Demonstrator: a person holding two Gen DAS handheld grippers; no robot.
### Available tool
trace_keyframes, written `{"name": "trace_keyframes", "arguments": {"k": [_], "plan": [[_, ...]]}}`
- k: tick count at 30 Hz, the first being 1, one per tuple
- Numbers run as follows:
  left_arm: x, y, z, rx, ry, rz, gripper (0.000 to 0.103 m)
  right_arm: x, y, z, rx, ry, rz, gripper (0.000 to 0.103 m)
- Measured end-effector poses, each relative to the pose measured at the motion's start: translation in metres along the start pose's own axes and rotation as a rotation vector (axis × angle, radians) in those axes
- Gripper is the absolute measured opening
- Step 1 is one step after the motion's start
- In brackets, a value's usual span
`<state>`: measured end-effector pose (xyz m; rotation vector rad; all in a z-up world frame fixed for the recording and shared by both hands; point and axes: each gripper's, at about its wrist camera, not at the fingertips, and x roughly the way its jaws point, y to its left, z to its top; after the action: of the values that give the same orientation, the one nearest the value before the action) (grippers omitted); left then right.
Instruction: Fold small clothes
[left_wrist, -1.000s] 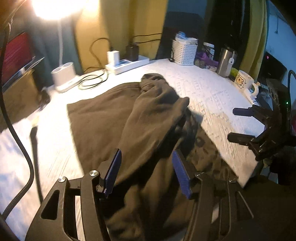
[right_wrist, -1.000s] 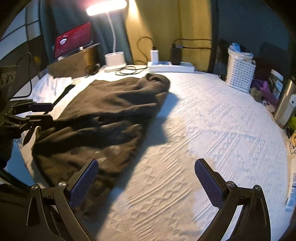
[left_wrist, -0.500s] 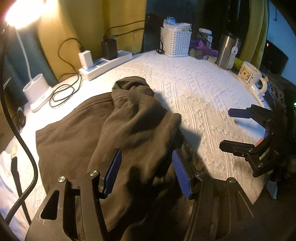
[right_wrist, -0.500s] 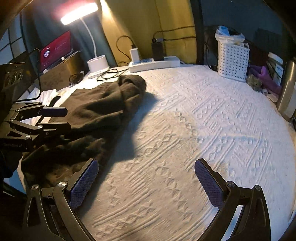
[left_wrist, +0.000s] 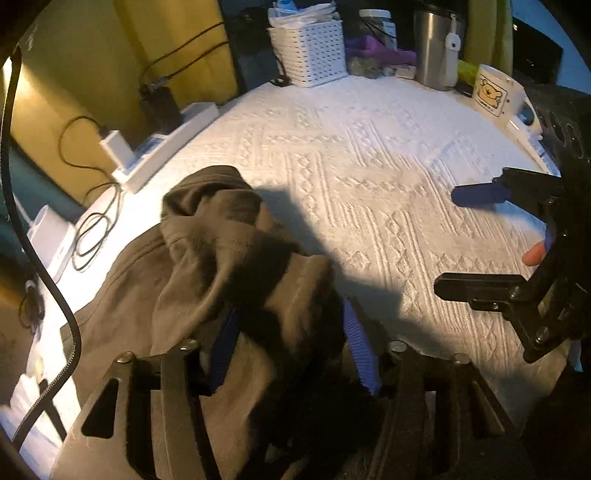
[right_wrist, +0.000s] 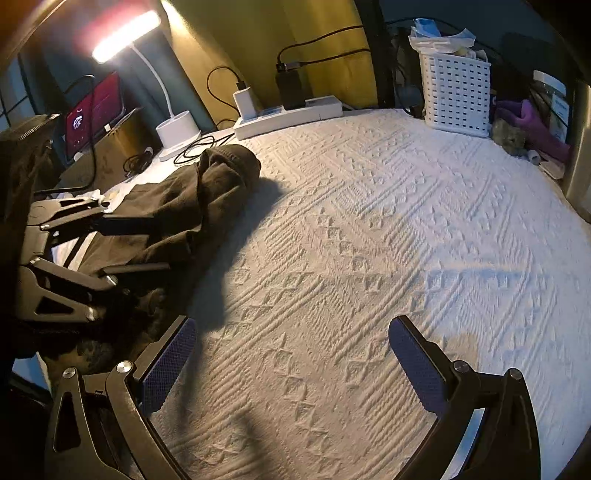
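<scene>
Right wrist view, white knit-patterned cover (right_wrist: 369, 240), lit lamp (right_wrist: 125, 33), yellow curtain (right_wrist: 229, 37), right tool (right_wrist: 291, 354) spread empty.

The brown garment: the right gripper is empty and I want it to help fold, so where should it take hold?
Probably the bunched far end of the brown garment, coming from the bare cloth side: that edge stands raised and free, while the left gripper is closing on the near end.

White cloth (right_wrist: 369, 258) lies open mid-table; basket (right_wrist: 456, 94) and power strip (right_wrist: 288, 114) line the far edge.
</scene>
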<state>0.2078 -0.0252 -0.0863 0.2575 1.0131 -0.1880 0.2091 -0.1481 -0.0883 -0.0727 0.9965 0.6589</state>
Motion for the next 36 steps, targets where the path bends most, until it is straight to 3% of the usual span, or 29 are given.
{"name": "trace_keyframes", "arguments": {"k": [2, 6, 17, 27, 32, 36], "plan": [[0.0, 0.006, -0.001, -0.016, 0.011, -0.029, 0.019, 0.001, 0.001, 0.001, -0.004, 0.001, -0.007, 0.103], [-0.008, 0.016, -0.005, -0.041, -0.005, -0.04, 0.006, 0.003, 0.004, 0.001, -0.013, 0.007, -0.037, 0.103], [-0.045, 0.083, -0.025, -0.222, -0.175, -0.085, 0.005, 0.009, 0.021, 0.015, -0.035, 0.036, -0.088, 0.103], [-0.054, 0.168, -0.068, -0.425, -0.352, -0.098, 0.004, 0.016, 0.049, 0.064, -0.083, 0.008, -0.155, 0.103], [-0.048, 0.201, -0.082, -0.466, -0.388, -0.081, 0.004, 0.025, 0.063, 0.079, -0.108, 0.001, -0.183, 0.103], [-0.033, 0.224, -0.091, -0.491, -0.364, -0.088, 0.004, 0.036, 0.068, 0.085, -0.079, 0.01, -0.176, 0.103]]}}
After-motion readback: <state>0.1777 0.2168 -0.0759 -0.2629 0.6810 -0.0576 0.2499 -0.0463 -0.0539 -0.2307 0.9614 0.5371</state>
